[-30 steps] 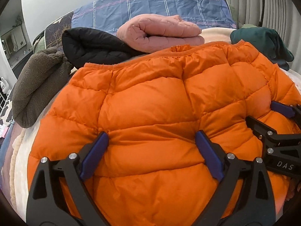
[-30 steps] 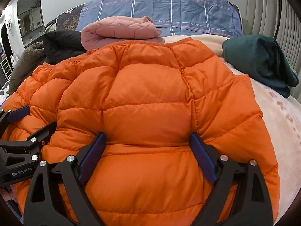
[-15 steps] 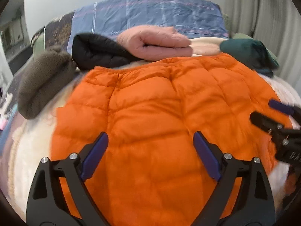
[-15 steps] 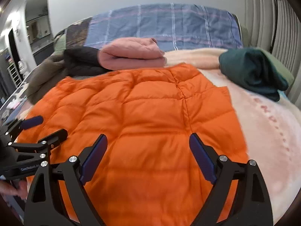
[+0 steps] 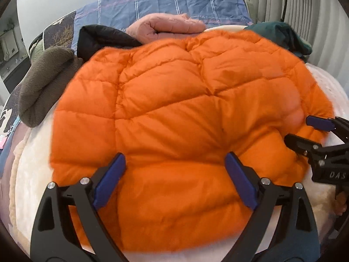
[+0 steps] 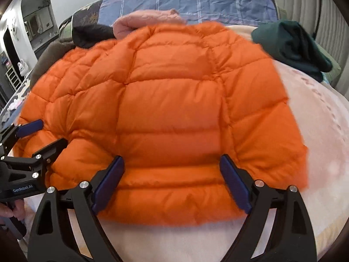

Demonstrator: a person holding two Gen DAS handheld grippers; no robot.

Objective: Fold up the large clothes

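An orange quilted puffer jacket (image 5: 174,100) lies spread on the cream blanket of a bed and fills both views (image 6: 174,100). My left gripper (image 5: 174,157) stands wide open over the jacket's near part, its blue pad tips dented into the padding on either side of a puffed band. My right gripper (image 6: 171,159) is also wide open, set the same way near the jacket's near hem. Each gripper shows in the other's view: the right gripper (image 5: 298,130) at the jacket's right edge, the left gripper (image 6: 51,133) at its left edge. Neither pair of pads clamps any cloth.
Behind the jacket lie a folded pink garment (image 5: 165,26), a black one (image 5: 100,37), a brown fleece (image 5: 43,80) at left and a dark green garment (image 6: 294,45) at right. A blue plaid pillow (image 5: 174,2) is at the head. The cream blanket (image 6: 316,131) shows at right. A hand (image 6: 11,207) holds the left gripper.
Both grippers have drawn back toward the jacket's near hem, so the hem and the blanket below it now show. Half a second ago the jacket looked flatter; the padding now puckers at the pad tips. Jaw width is unchanged.
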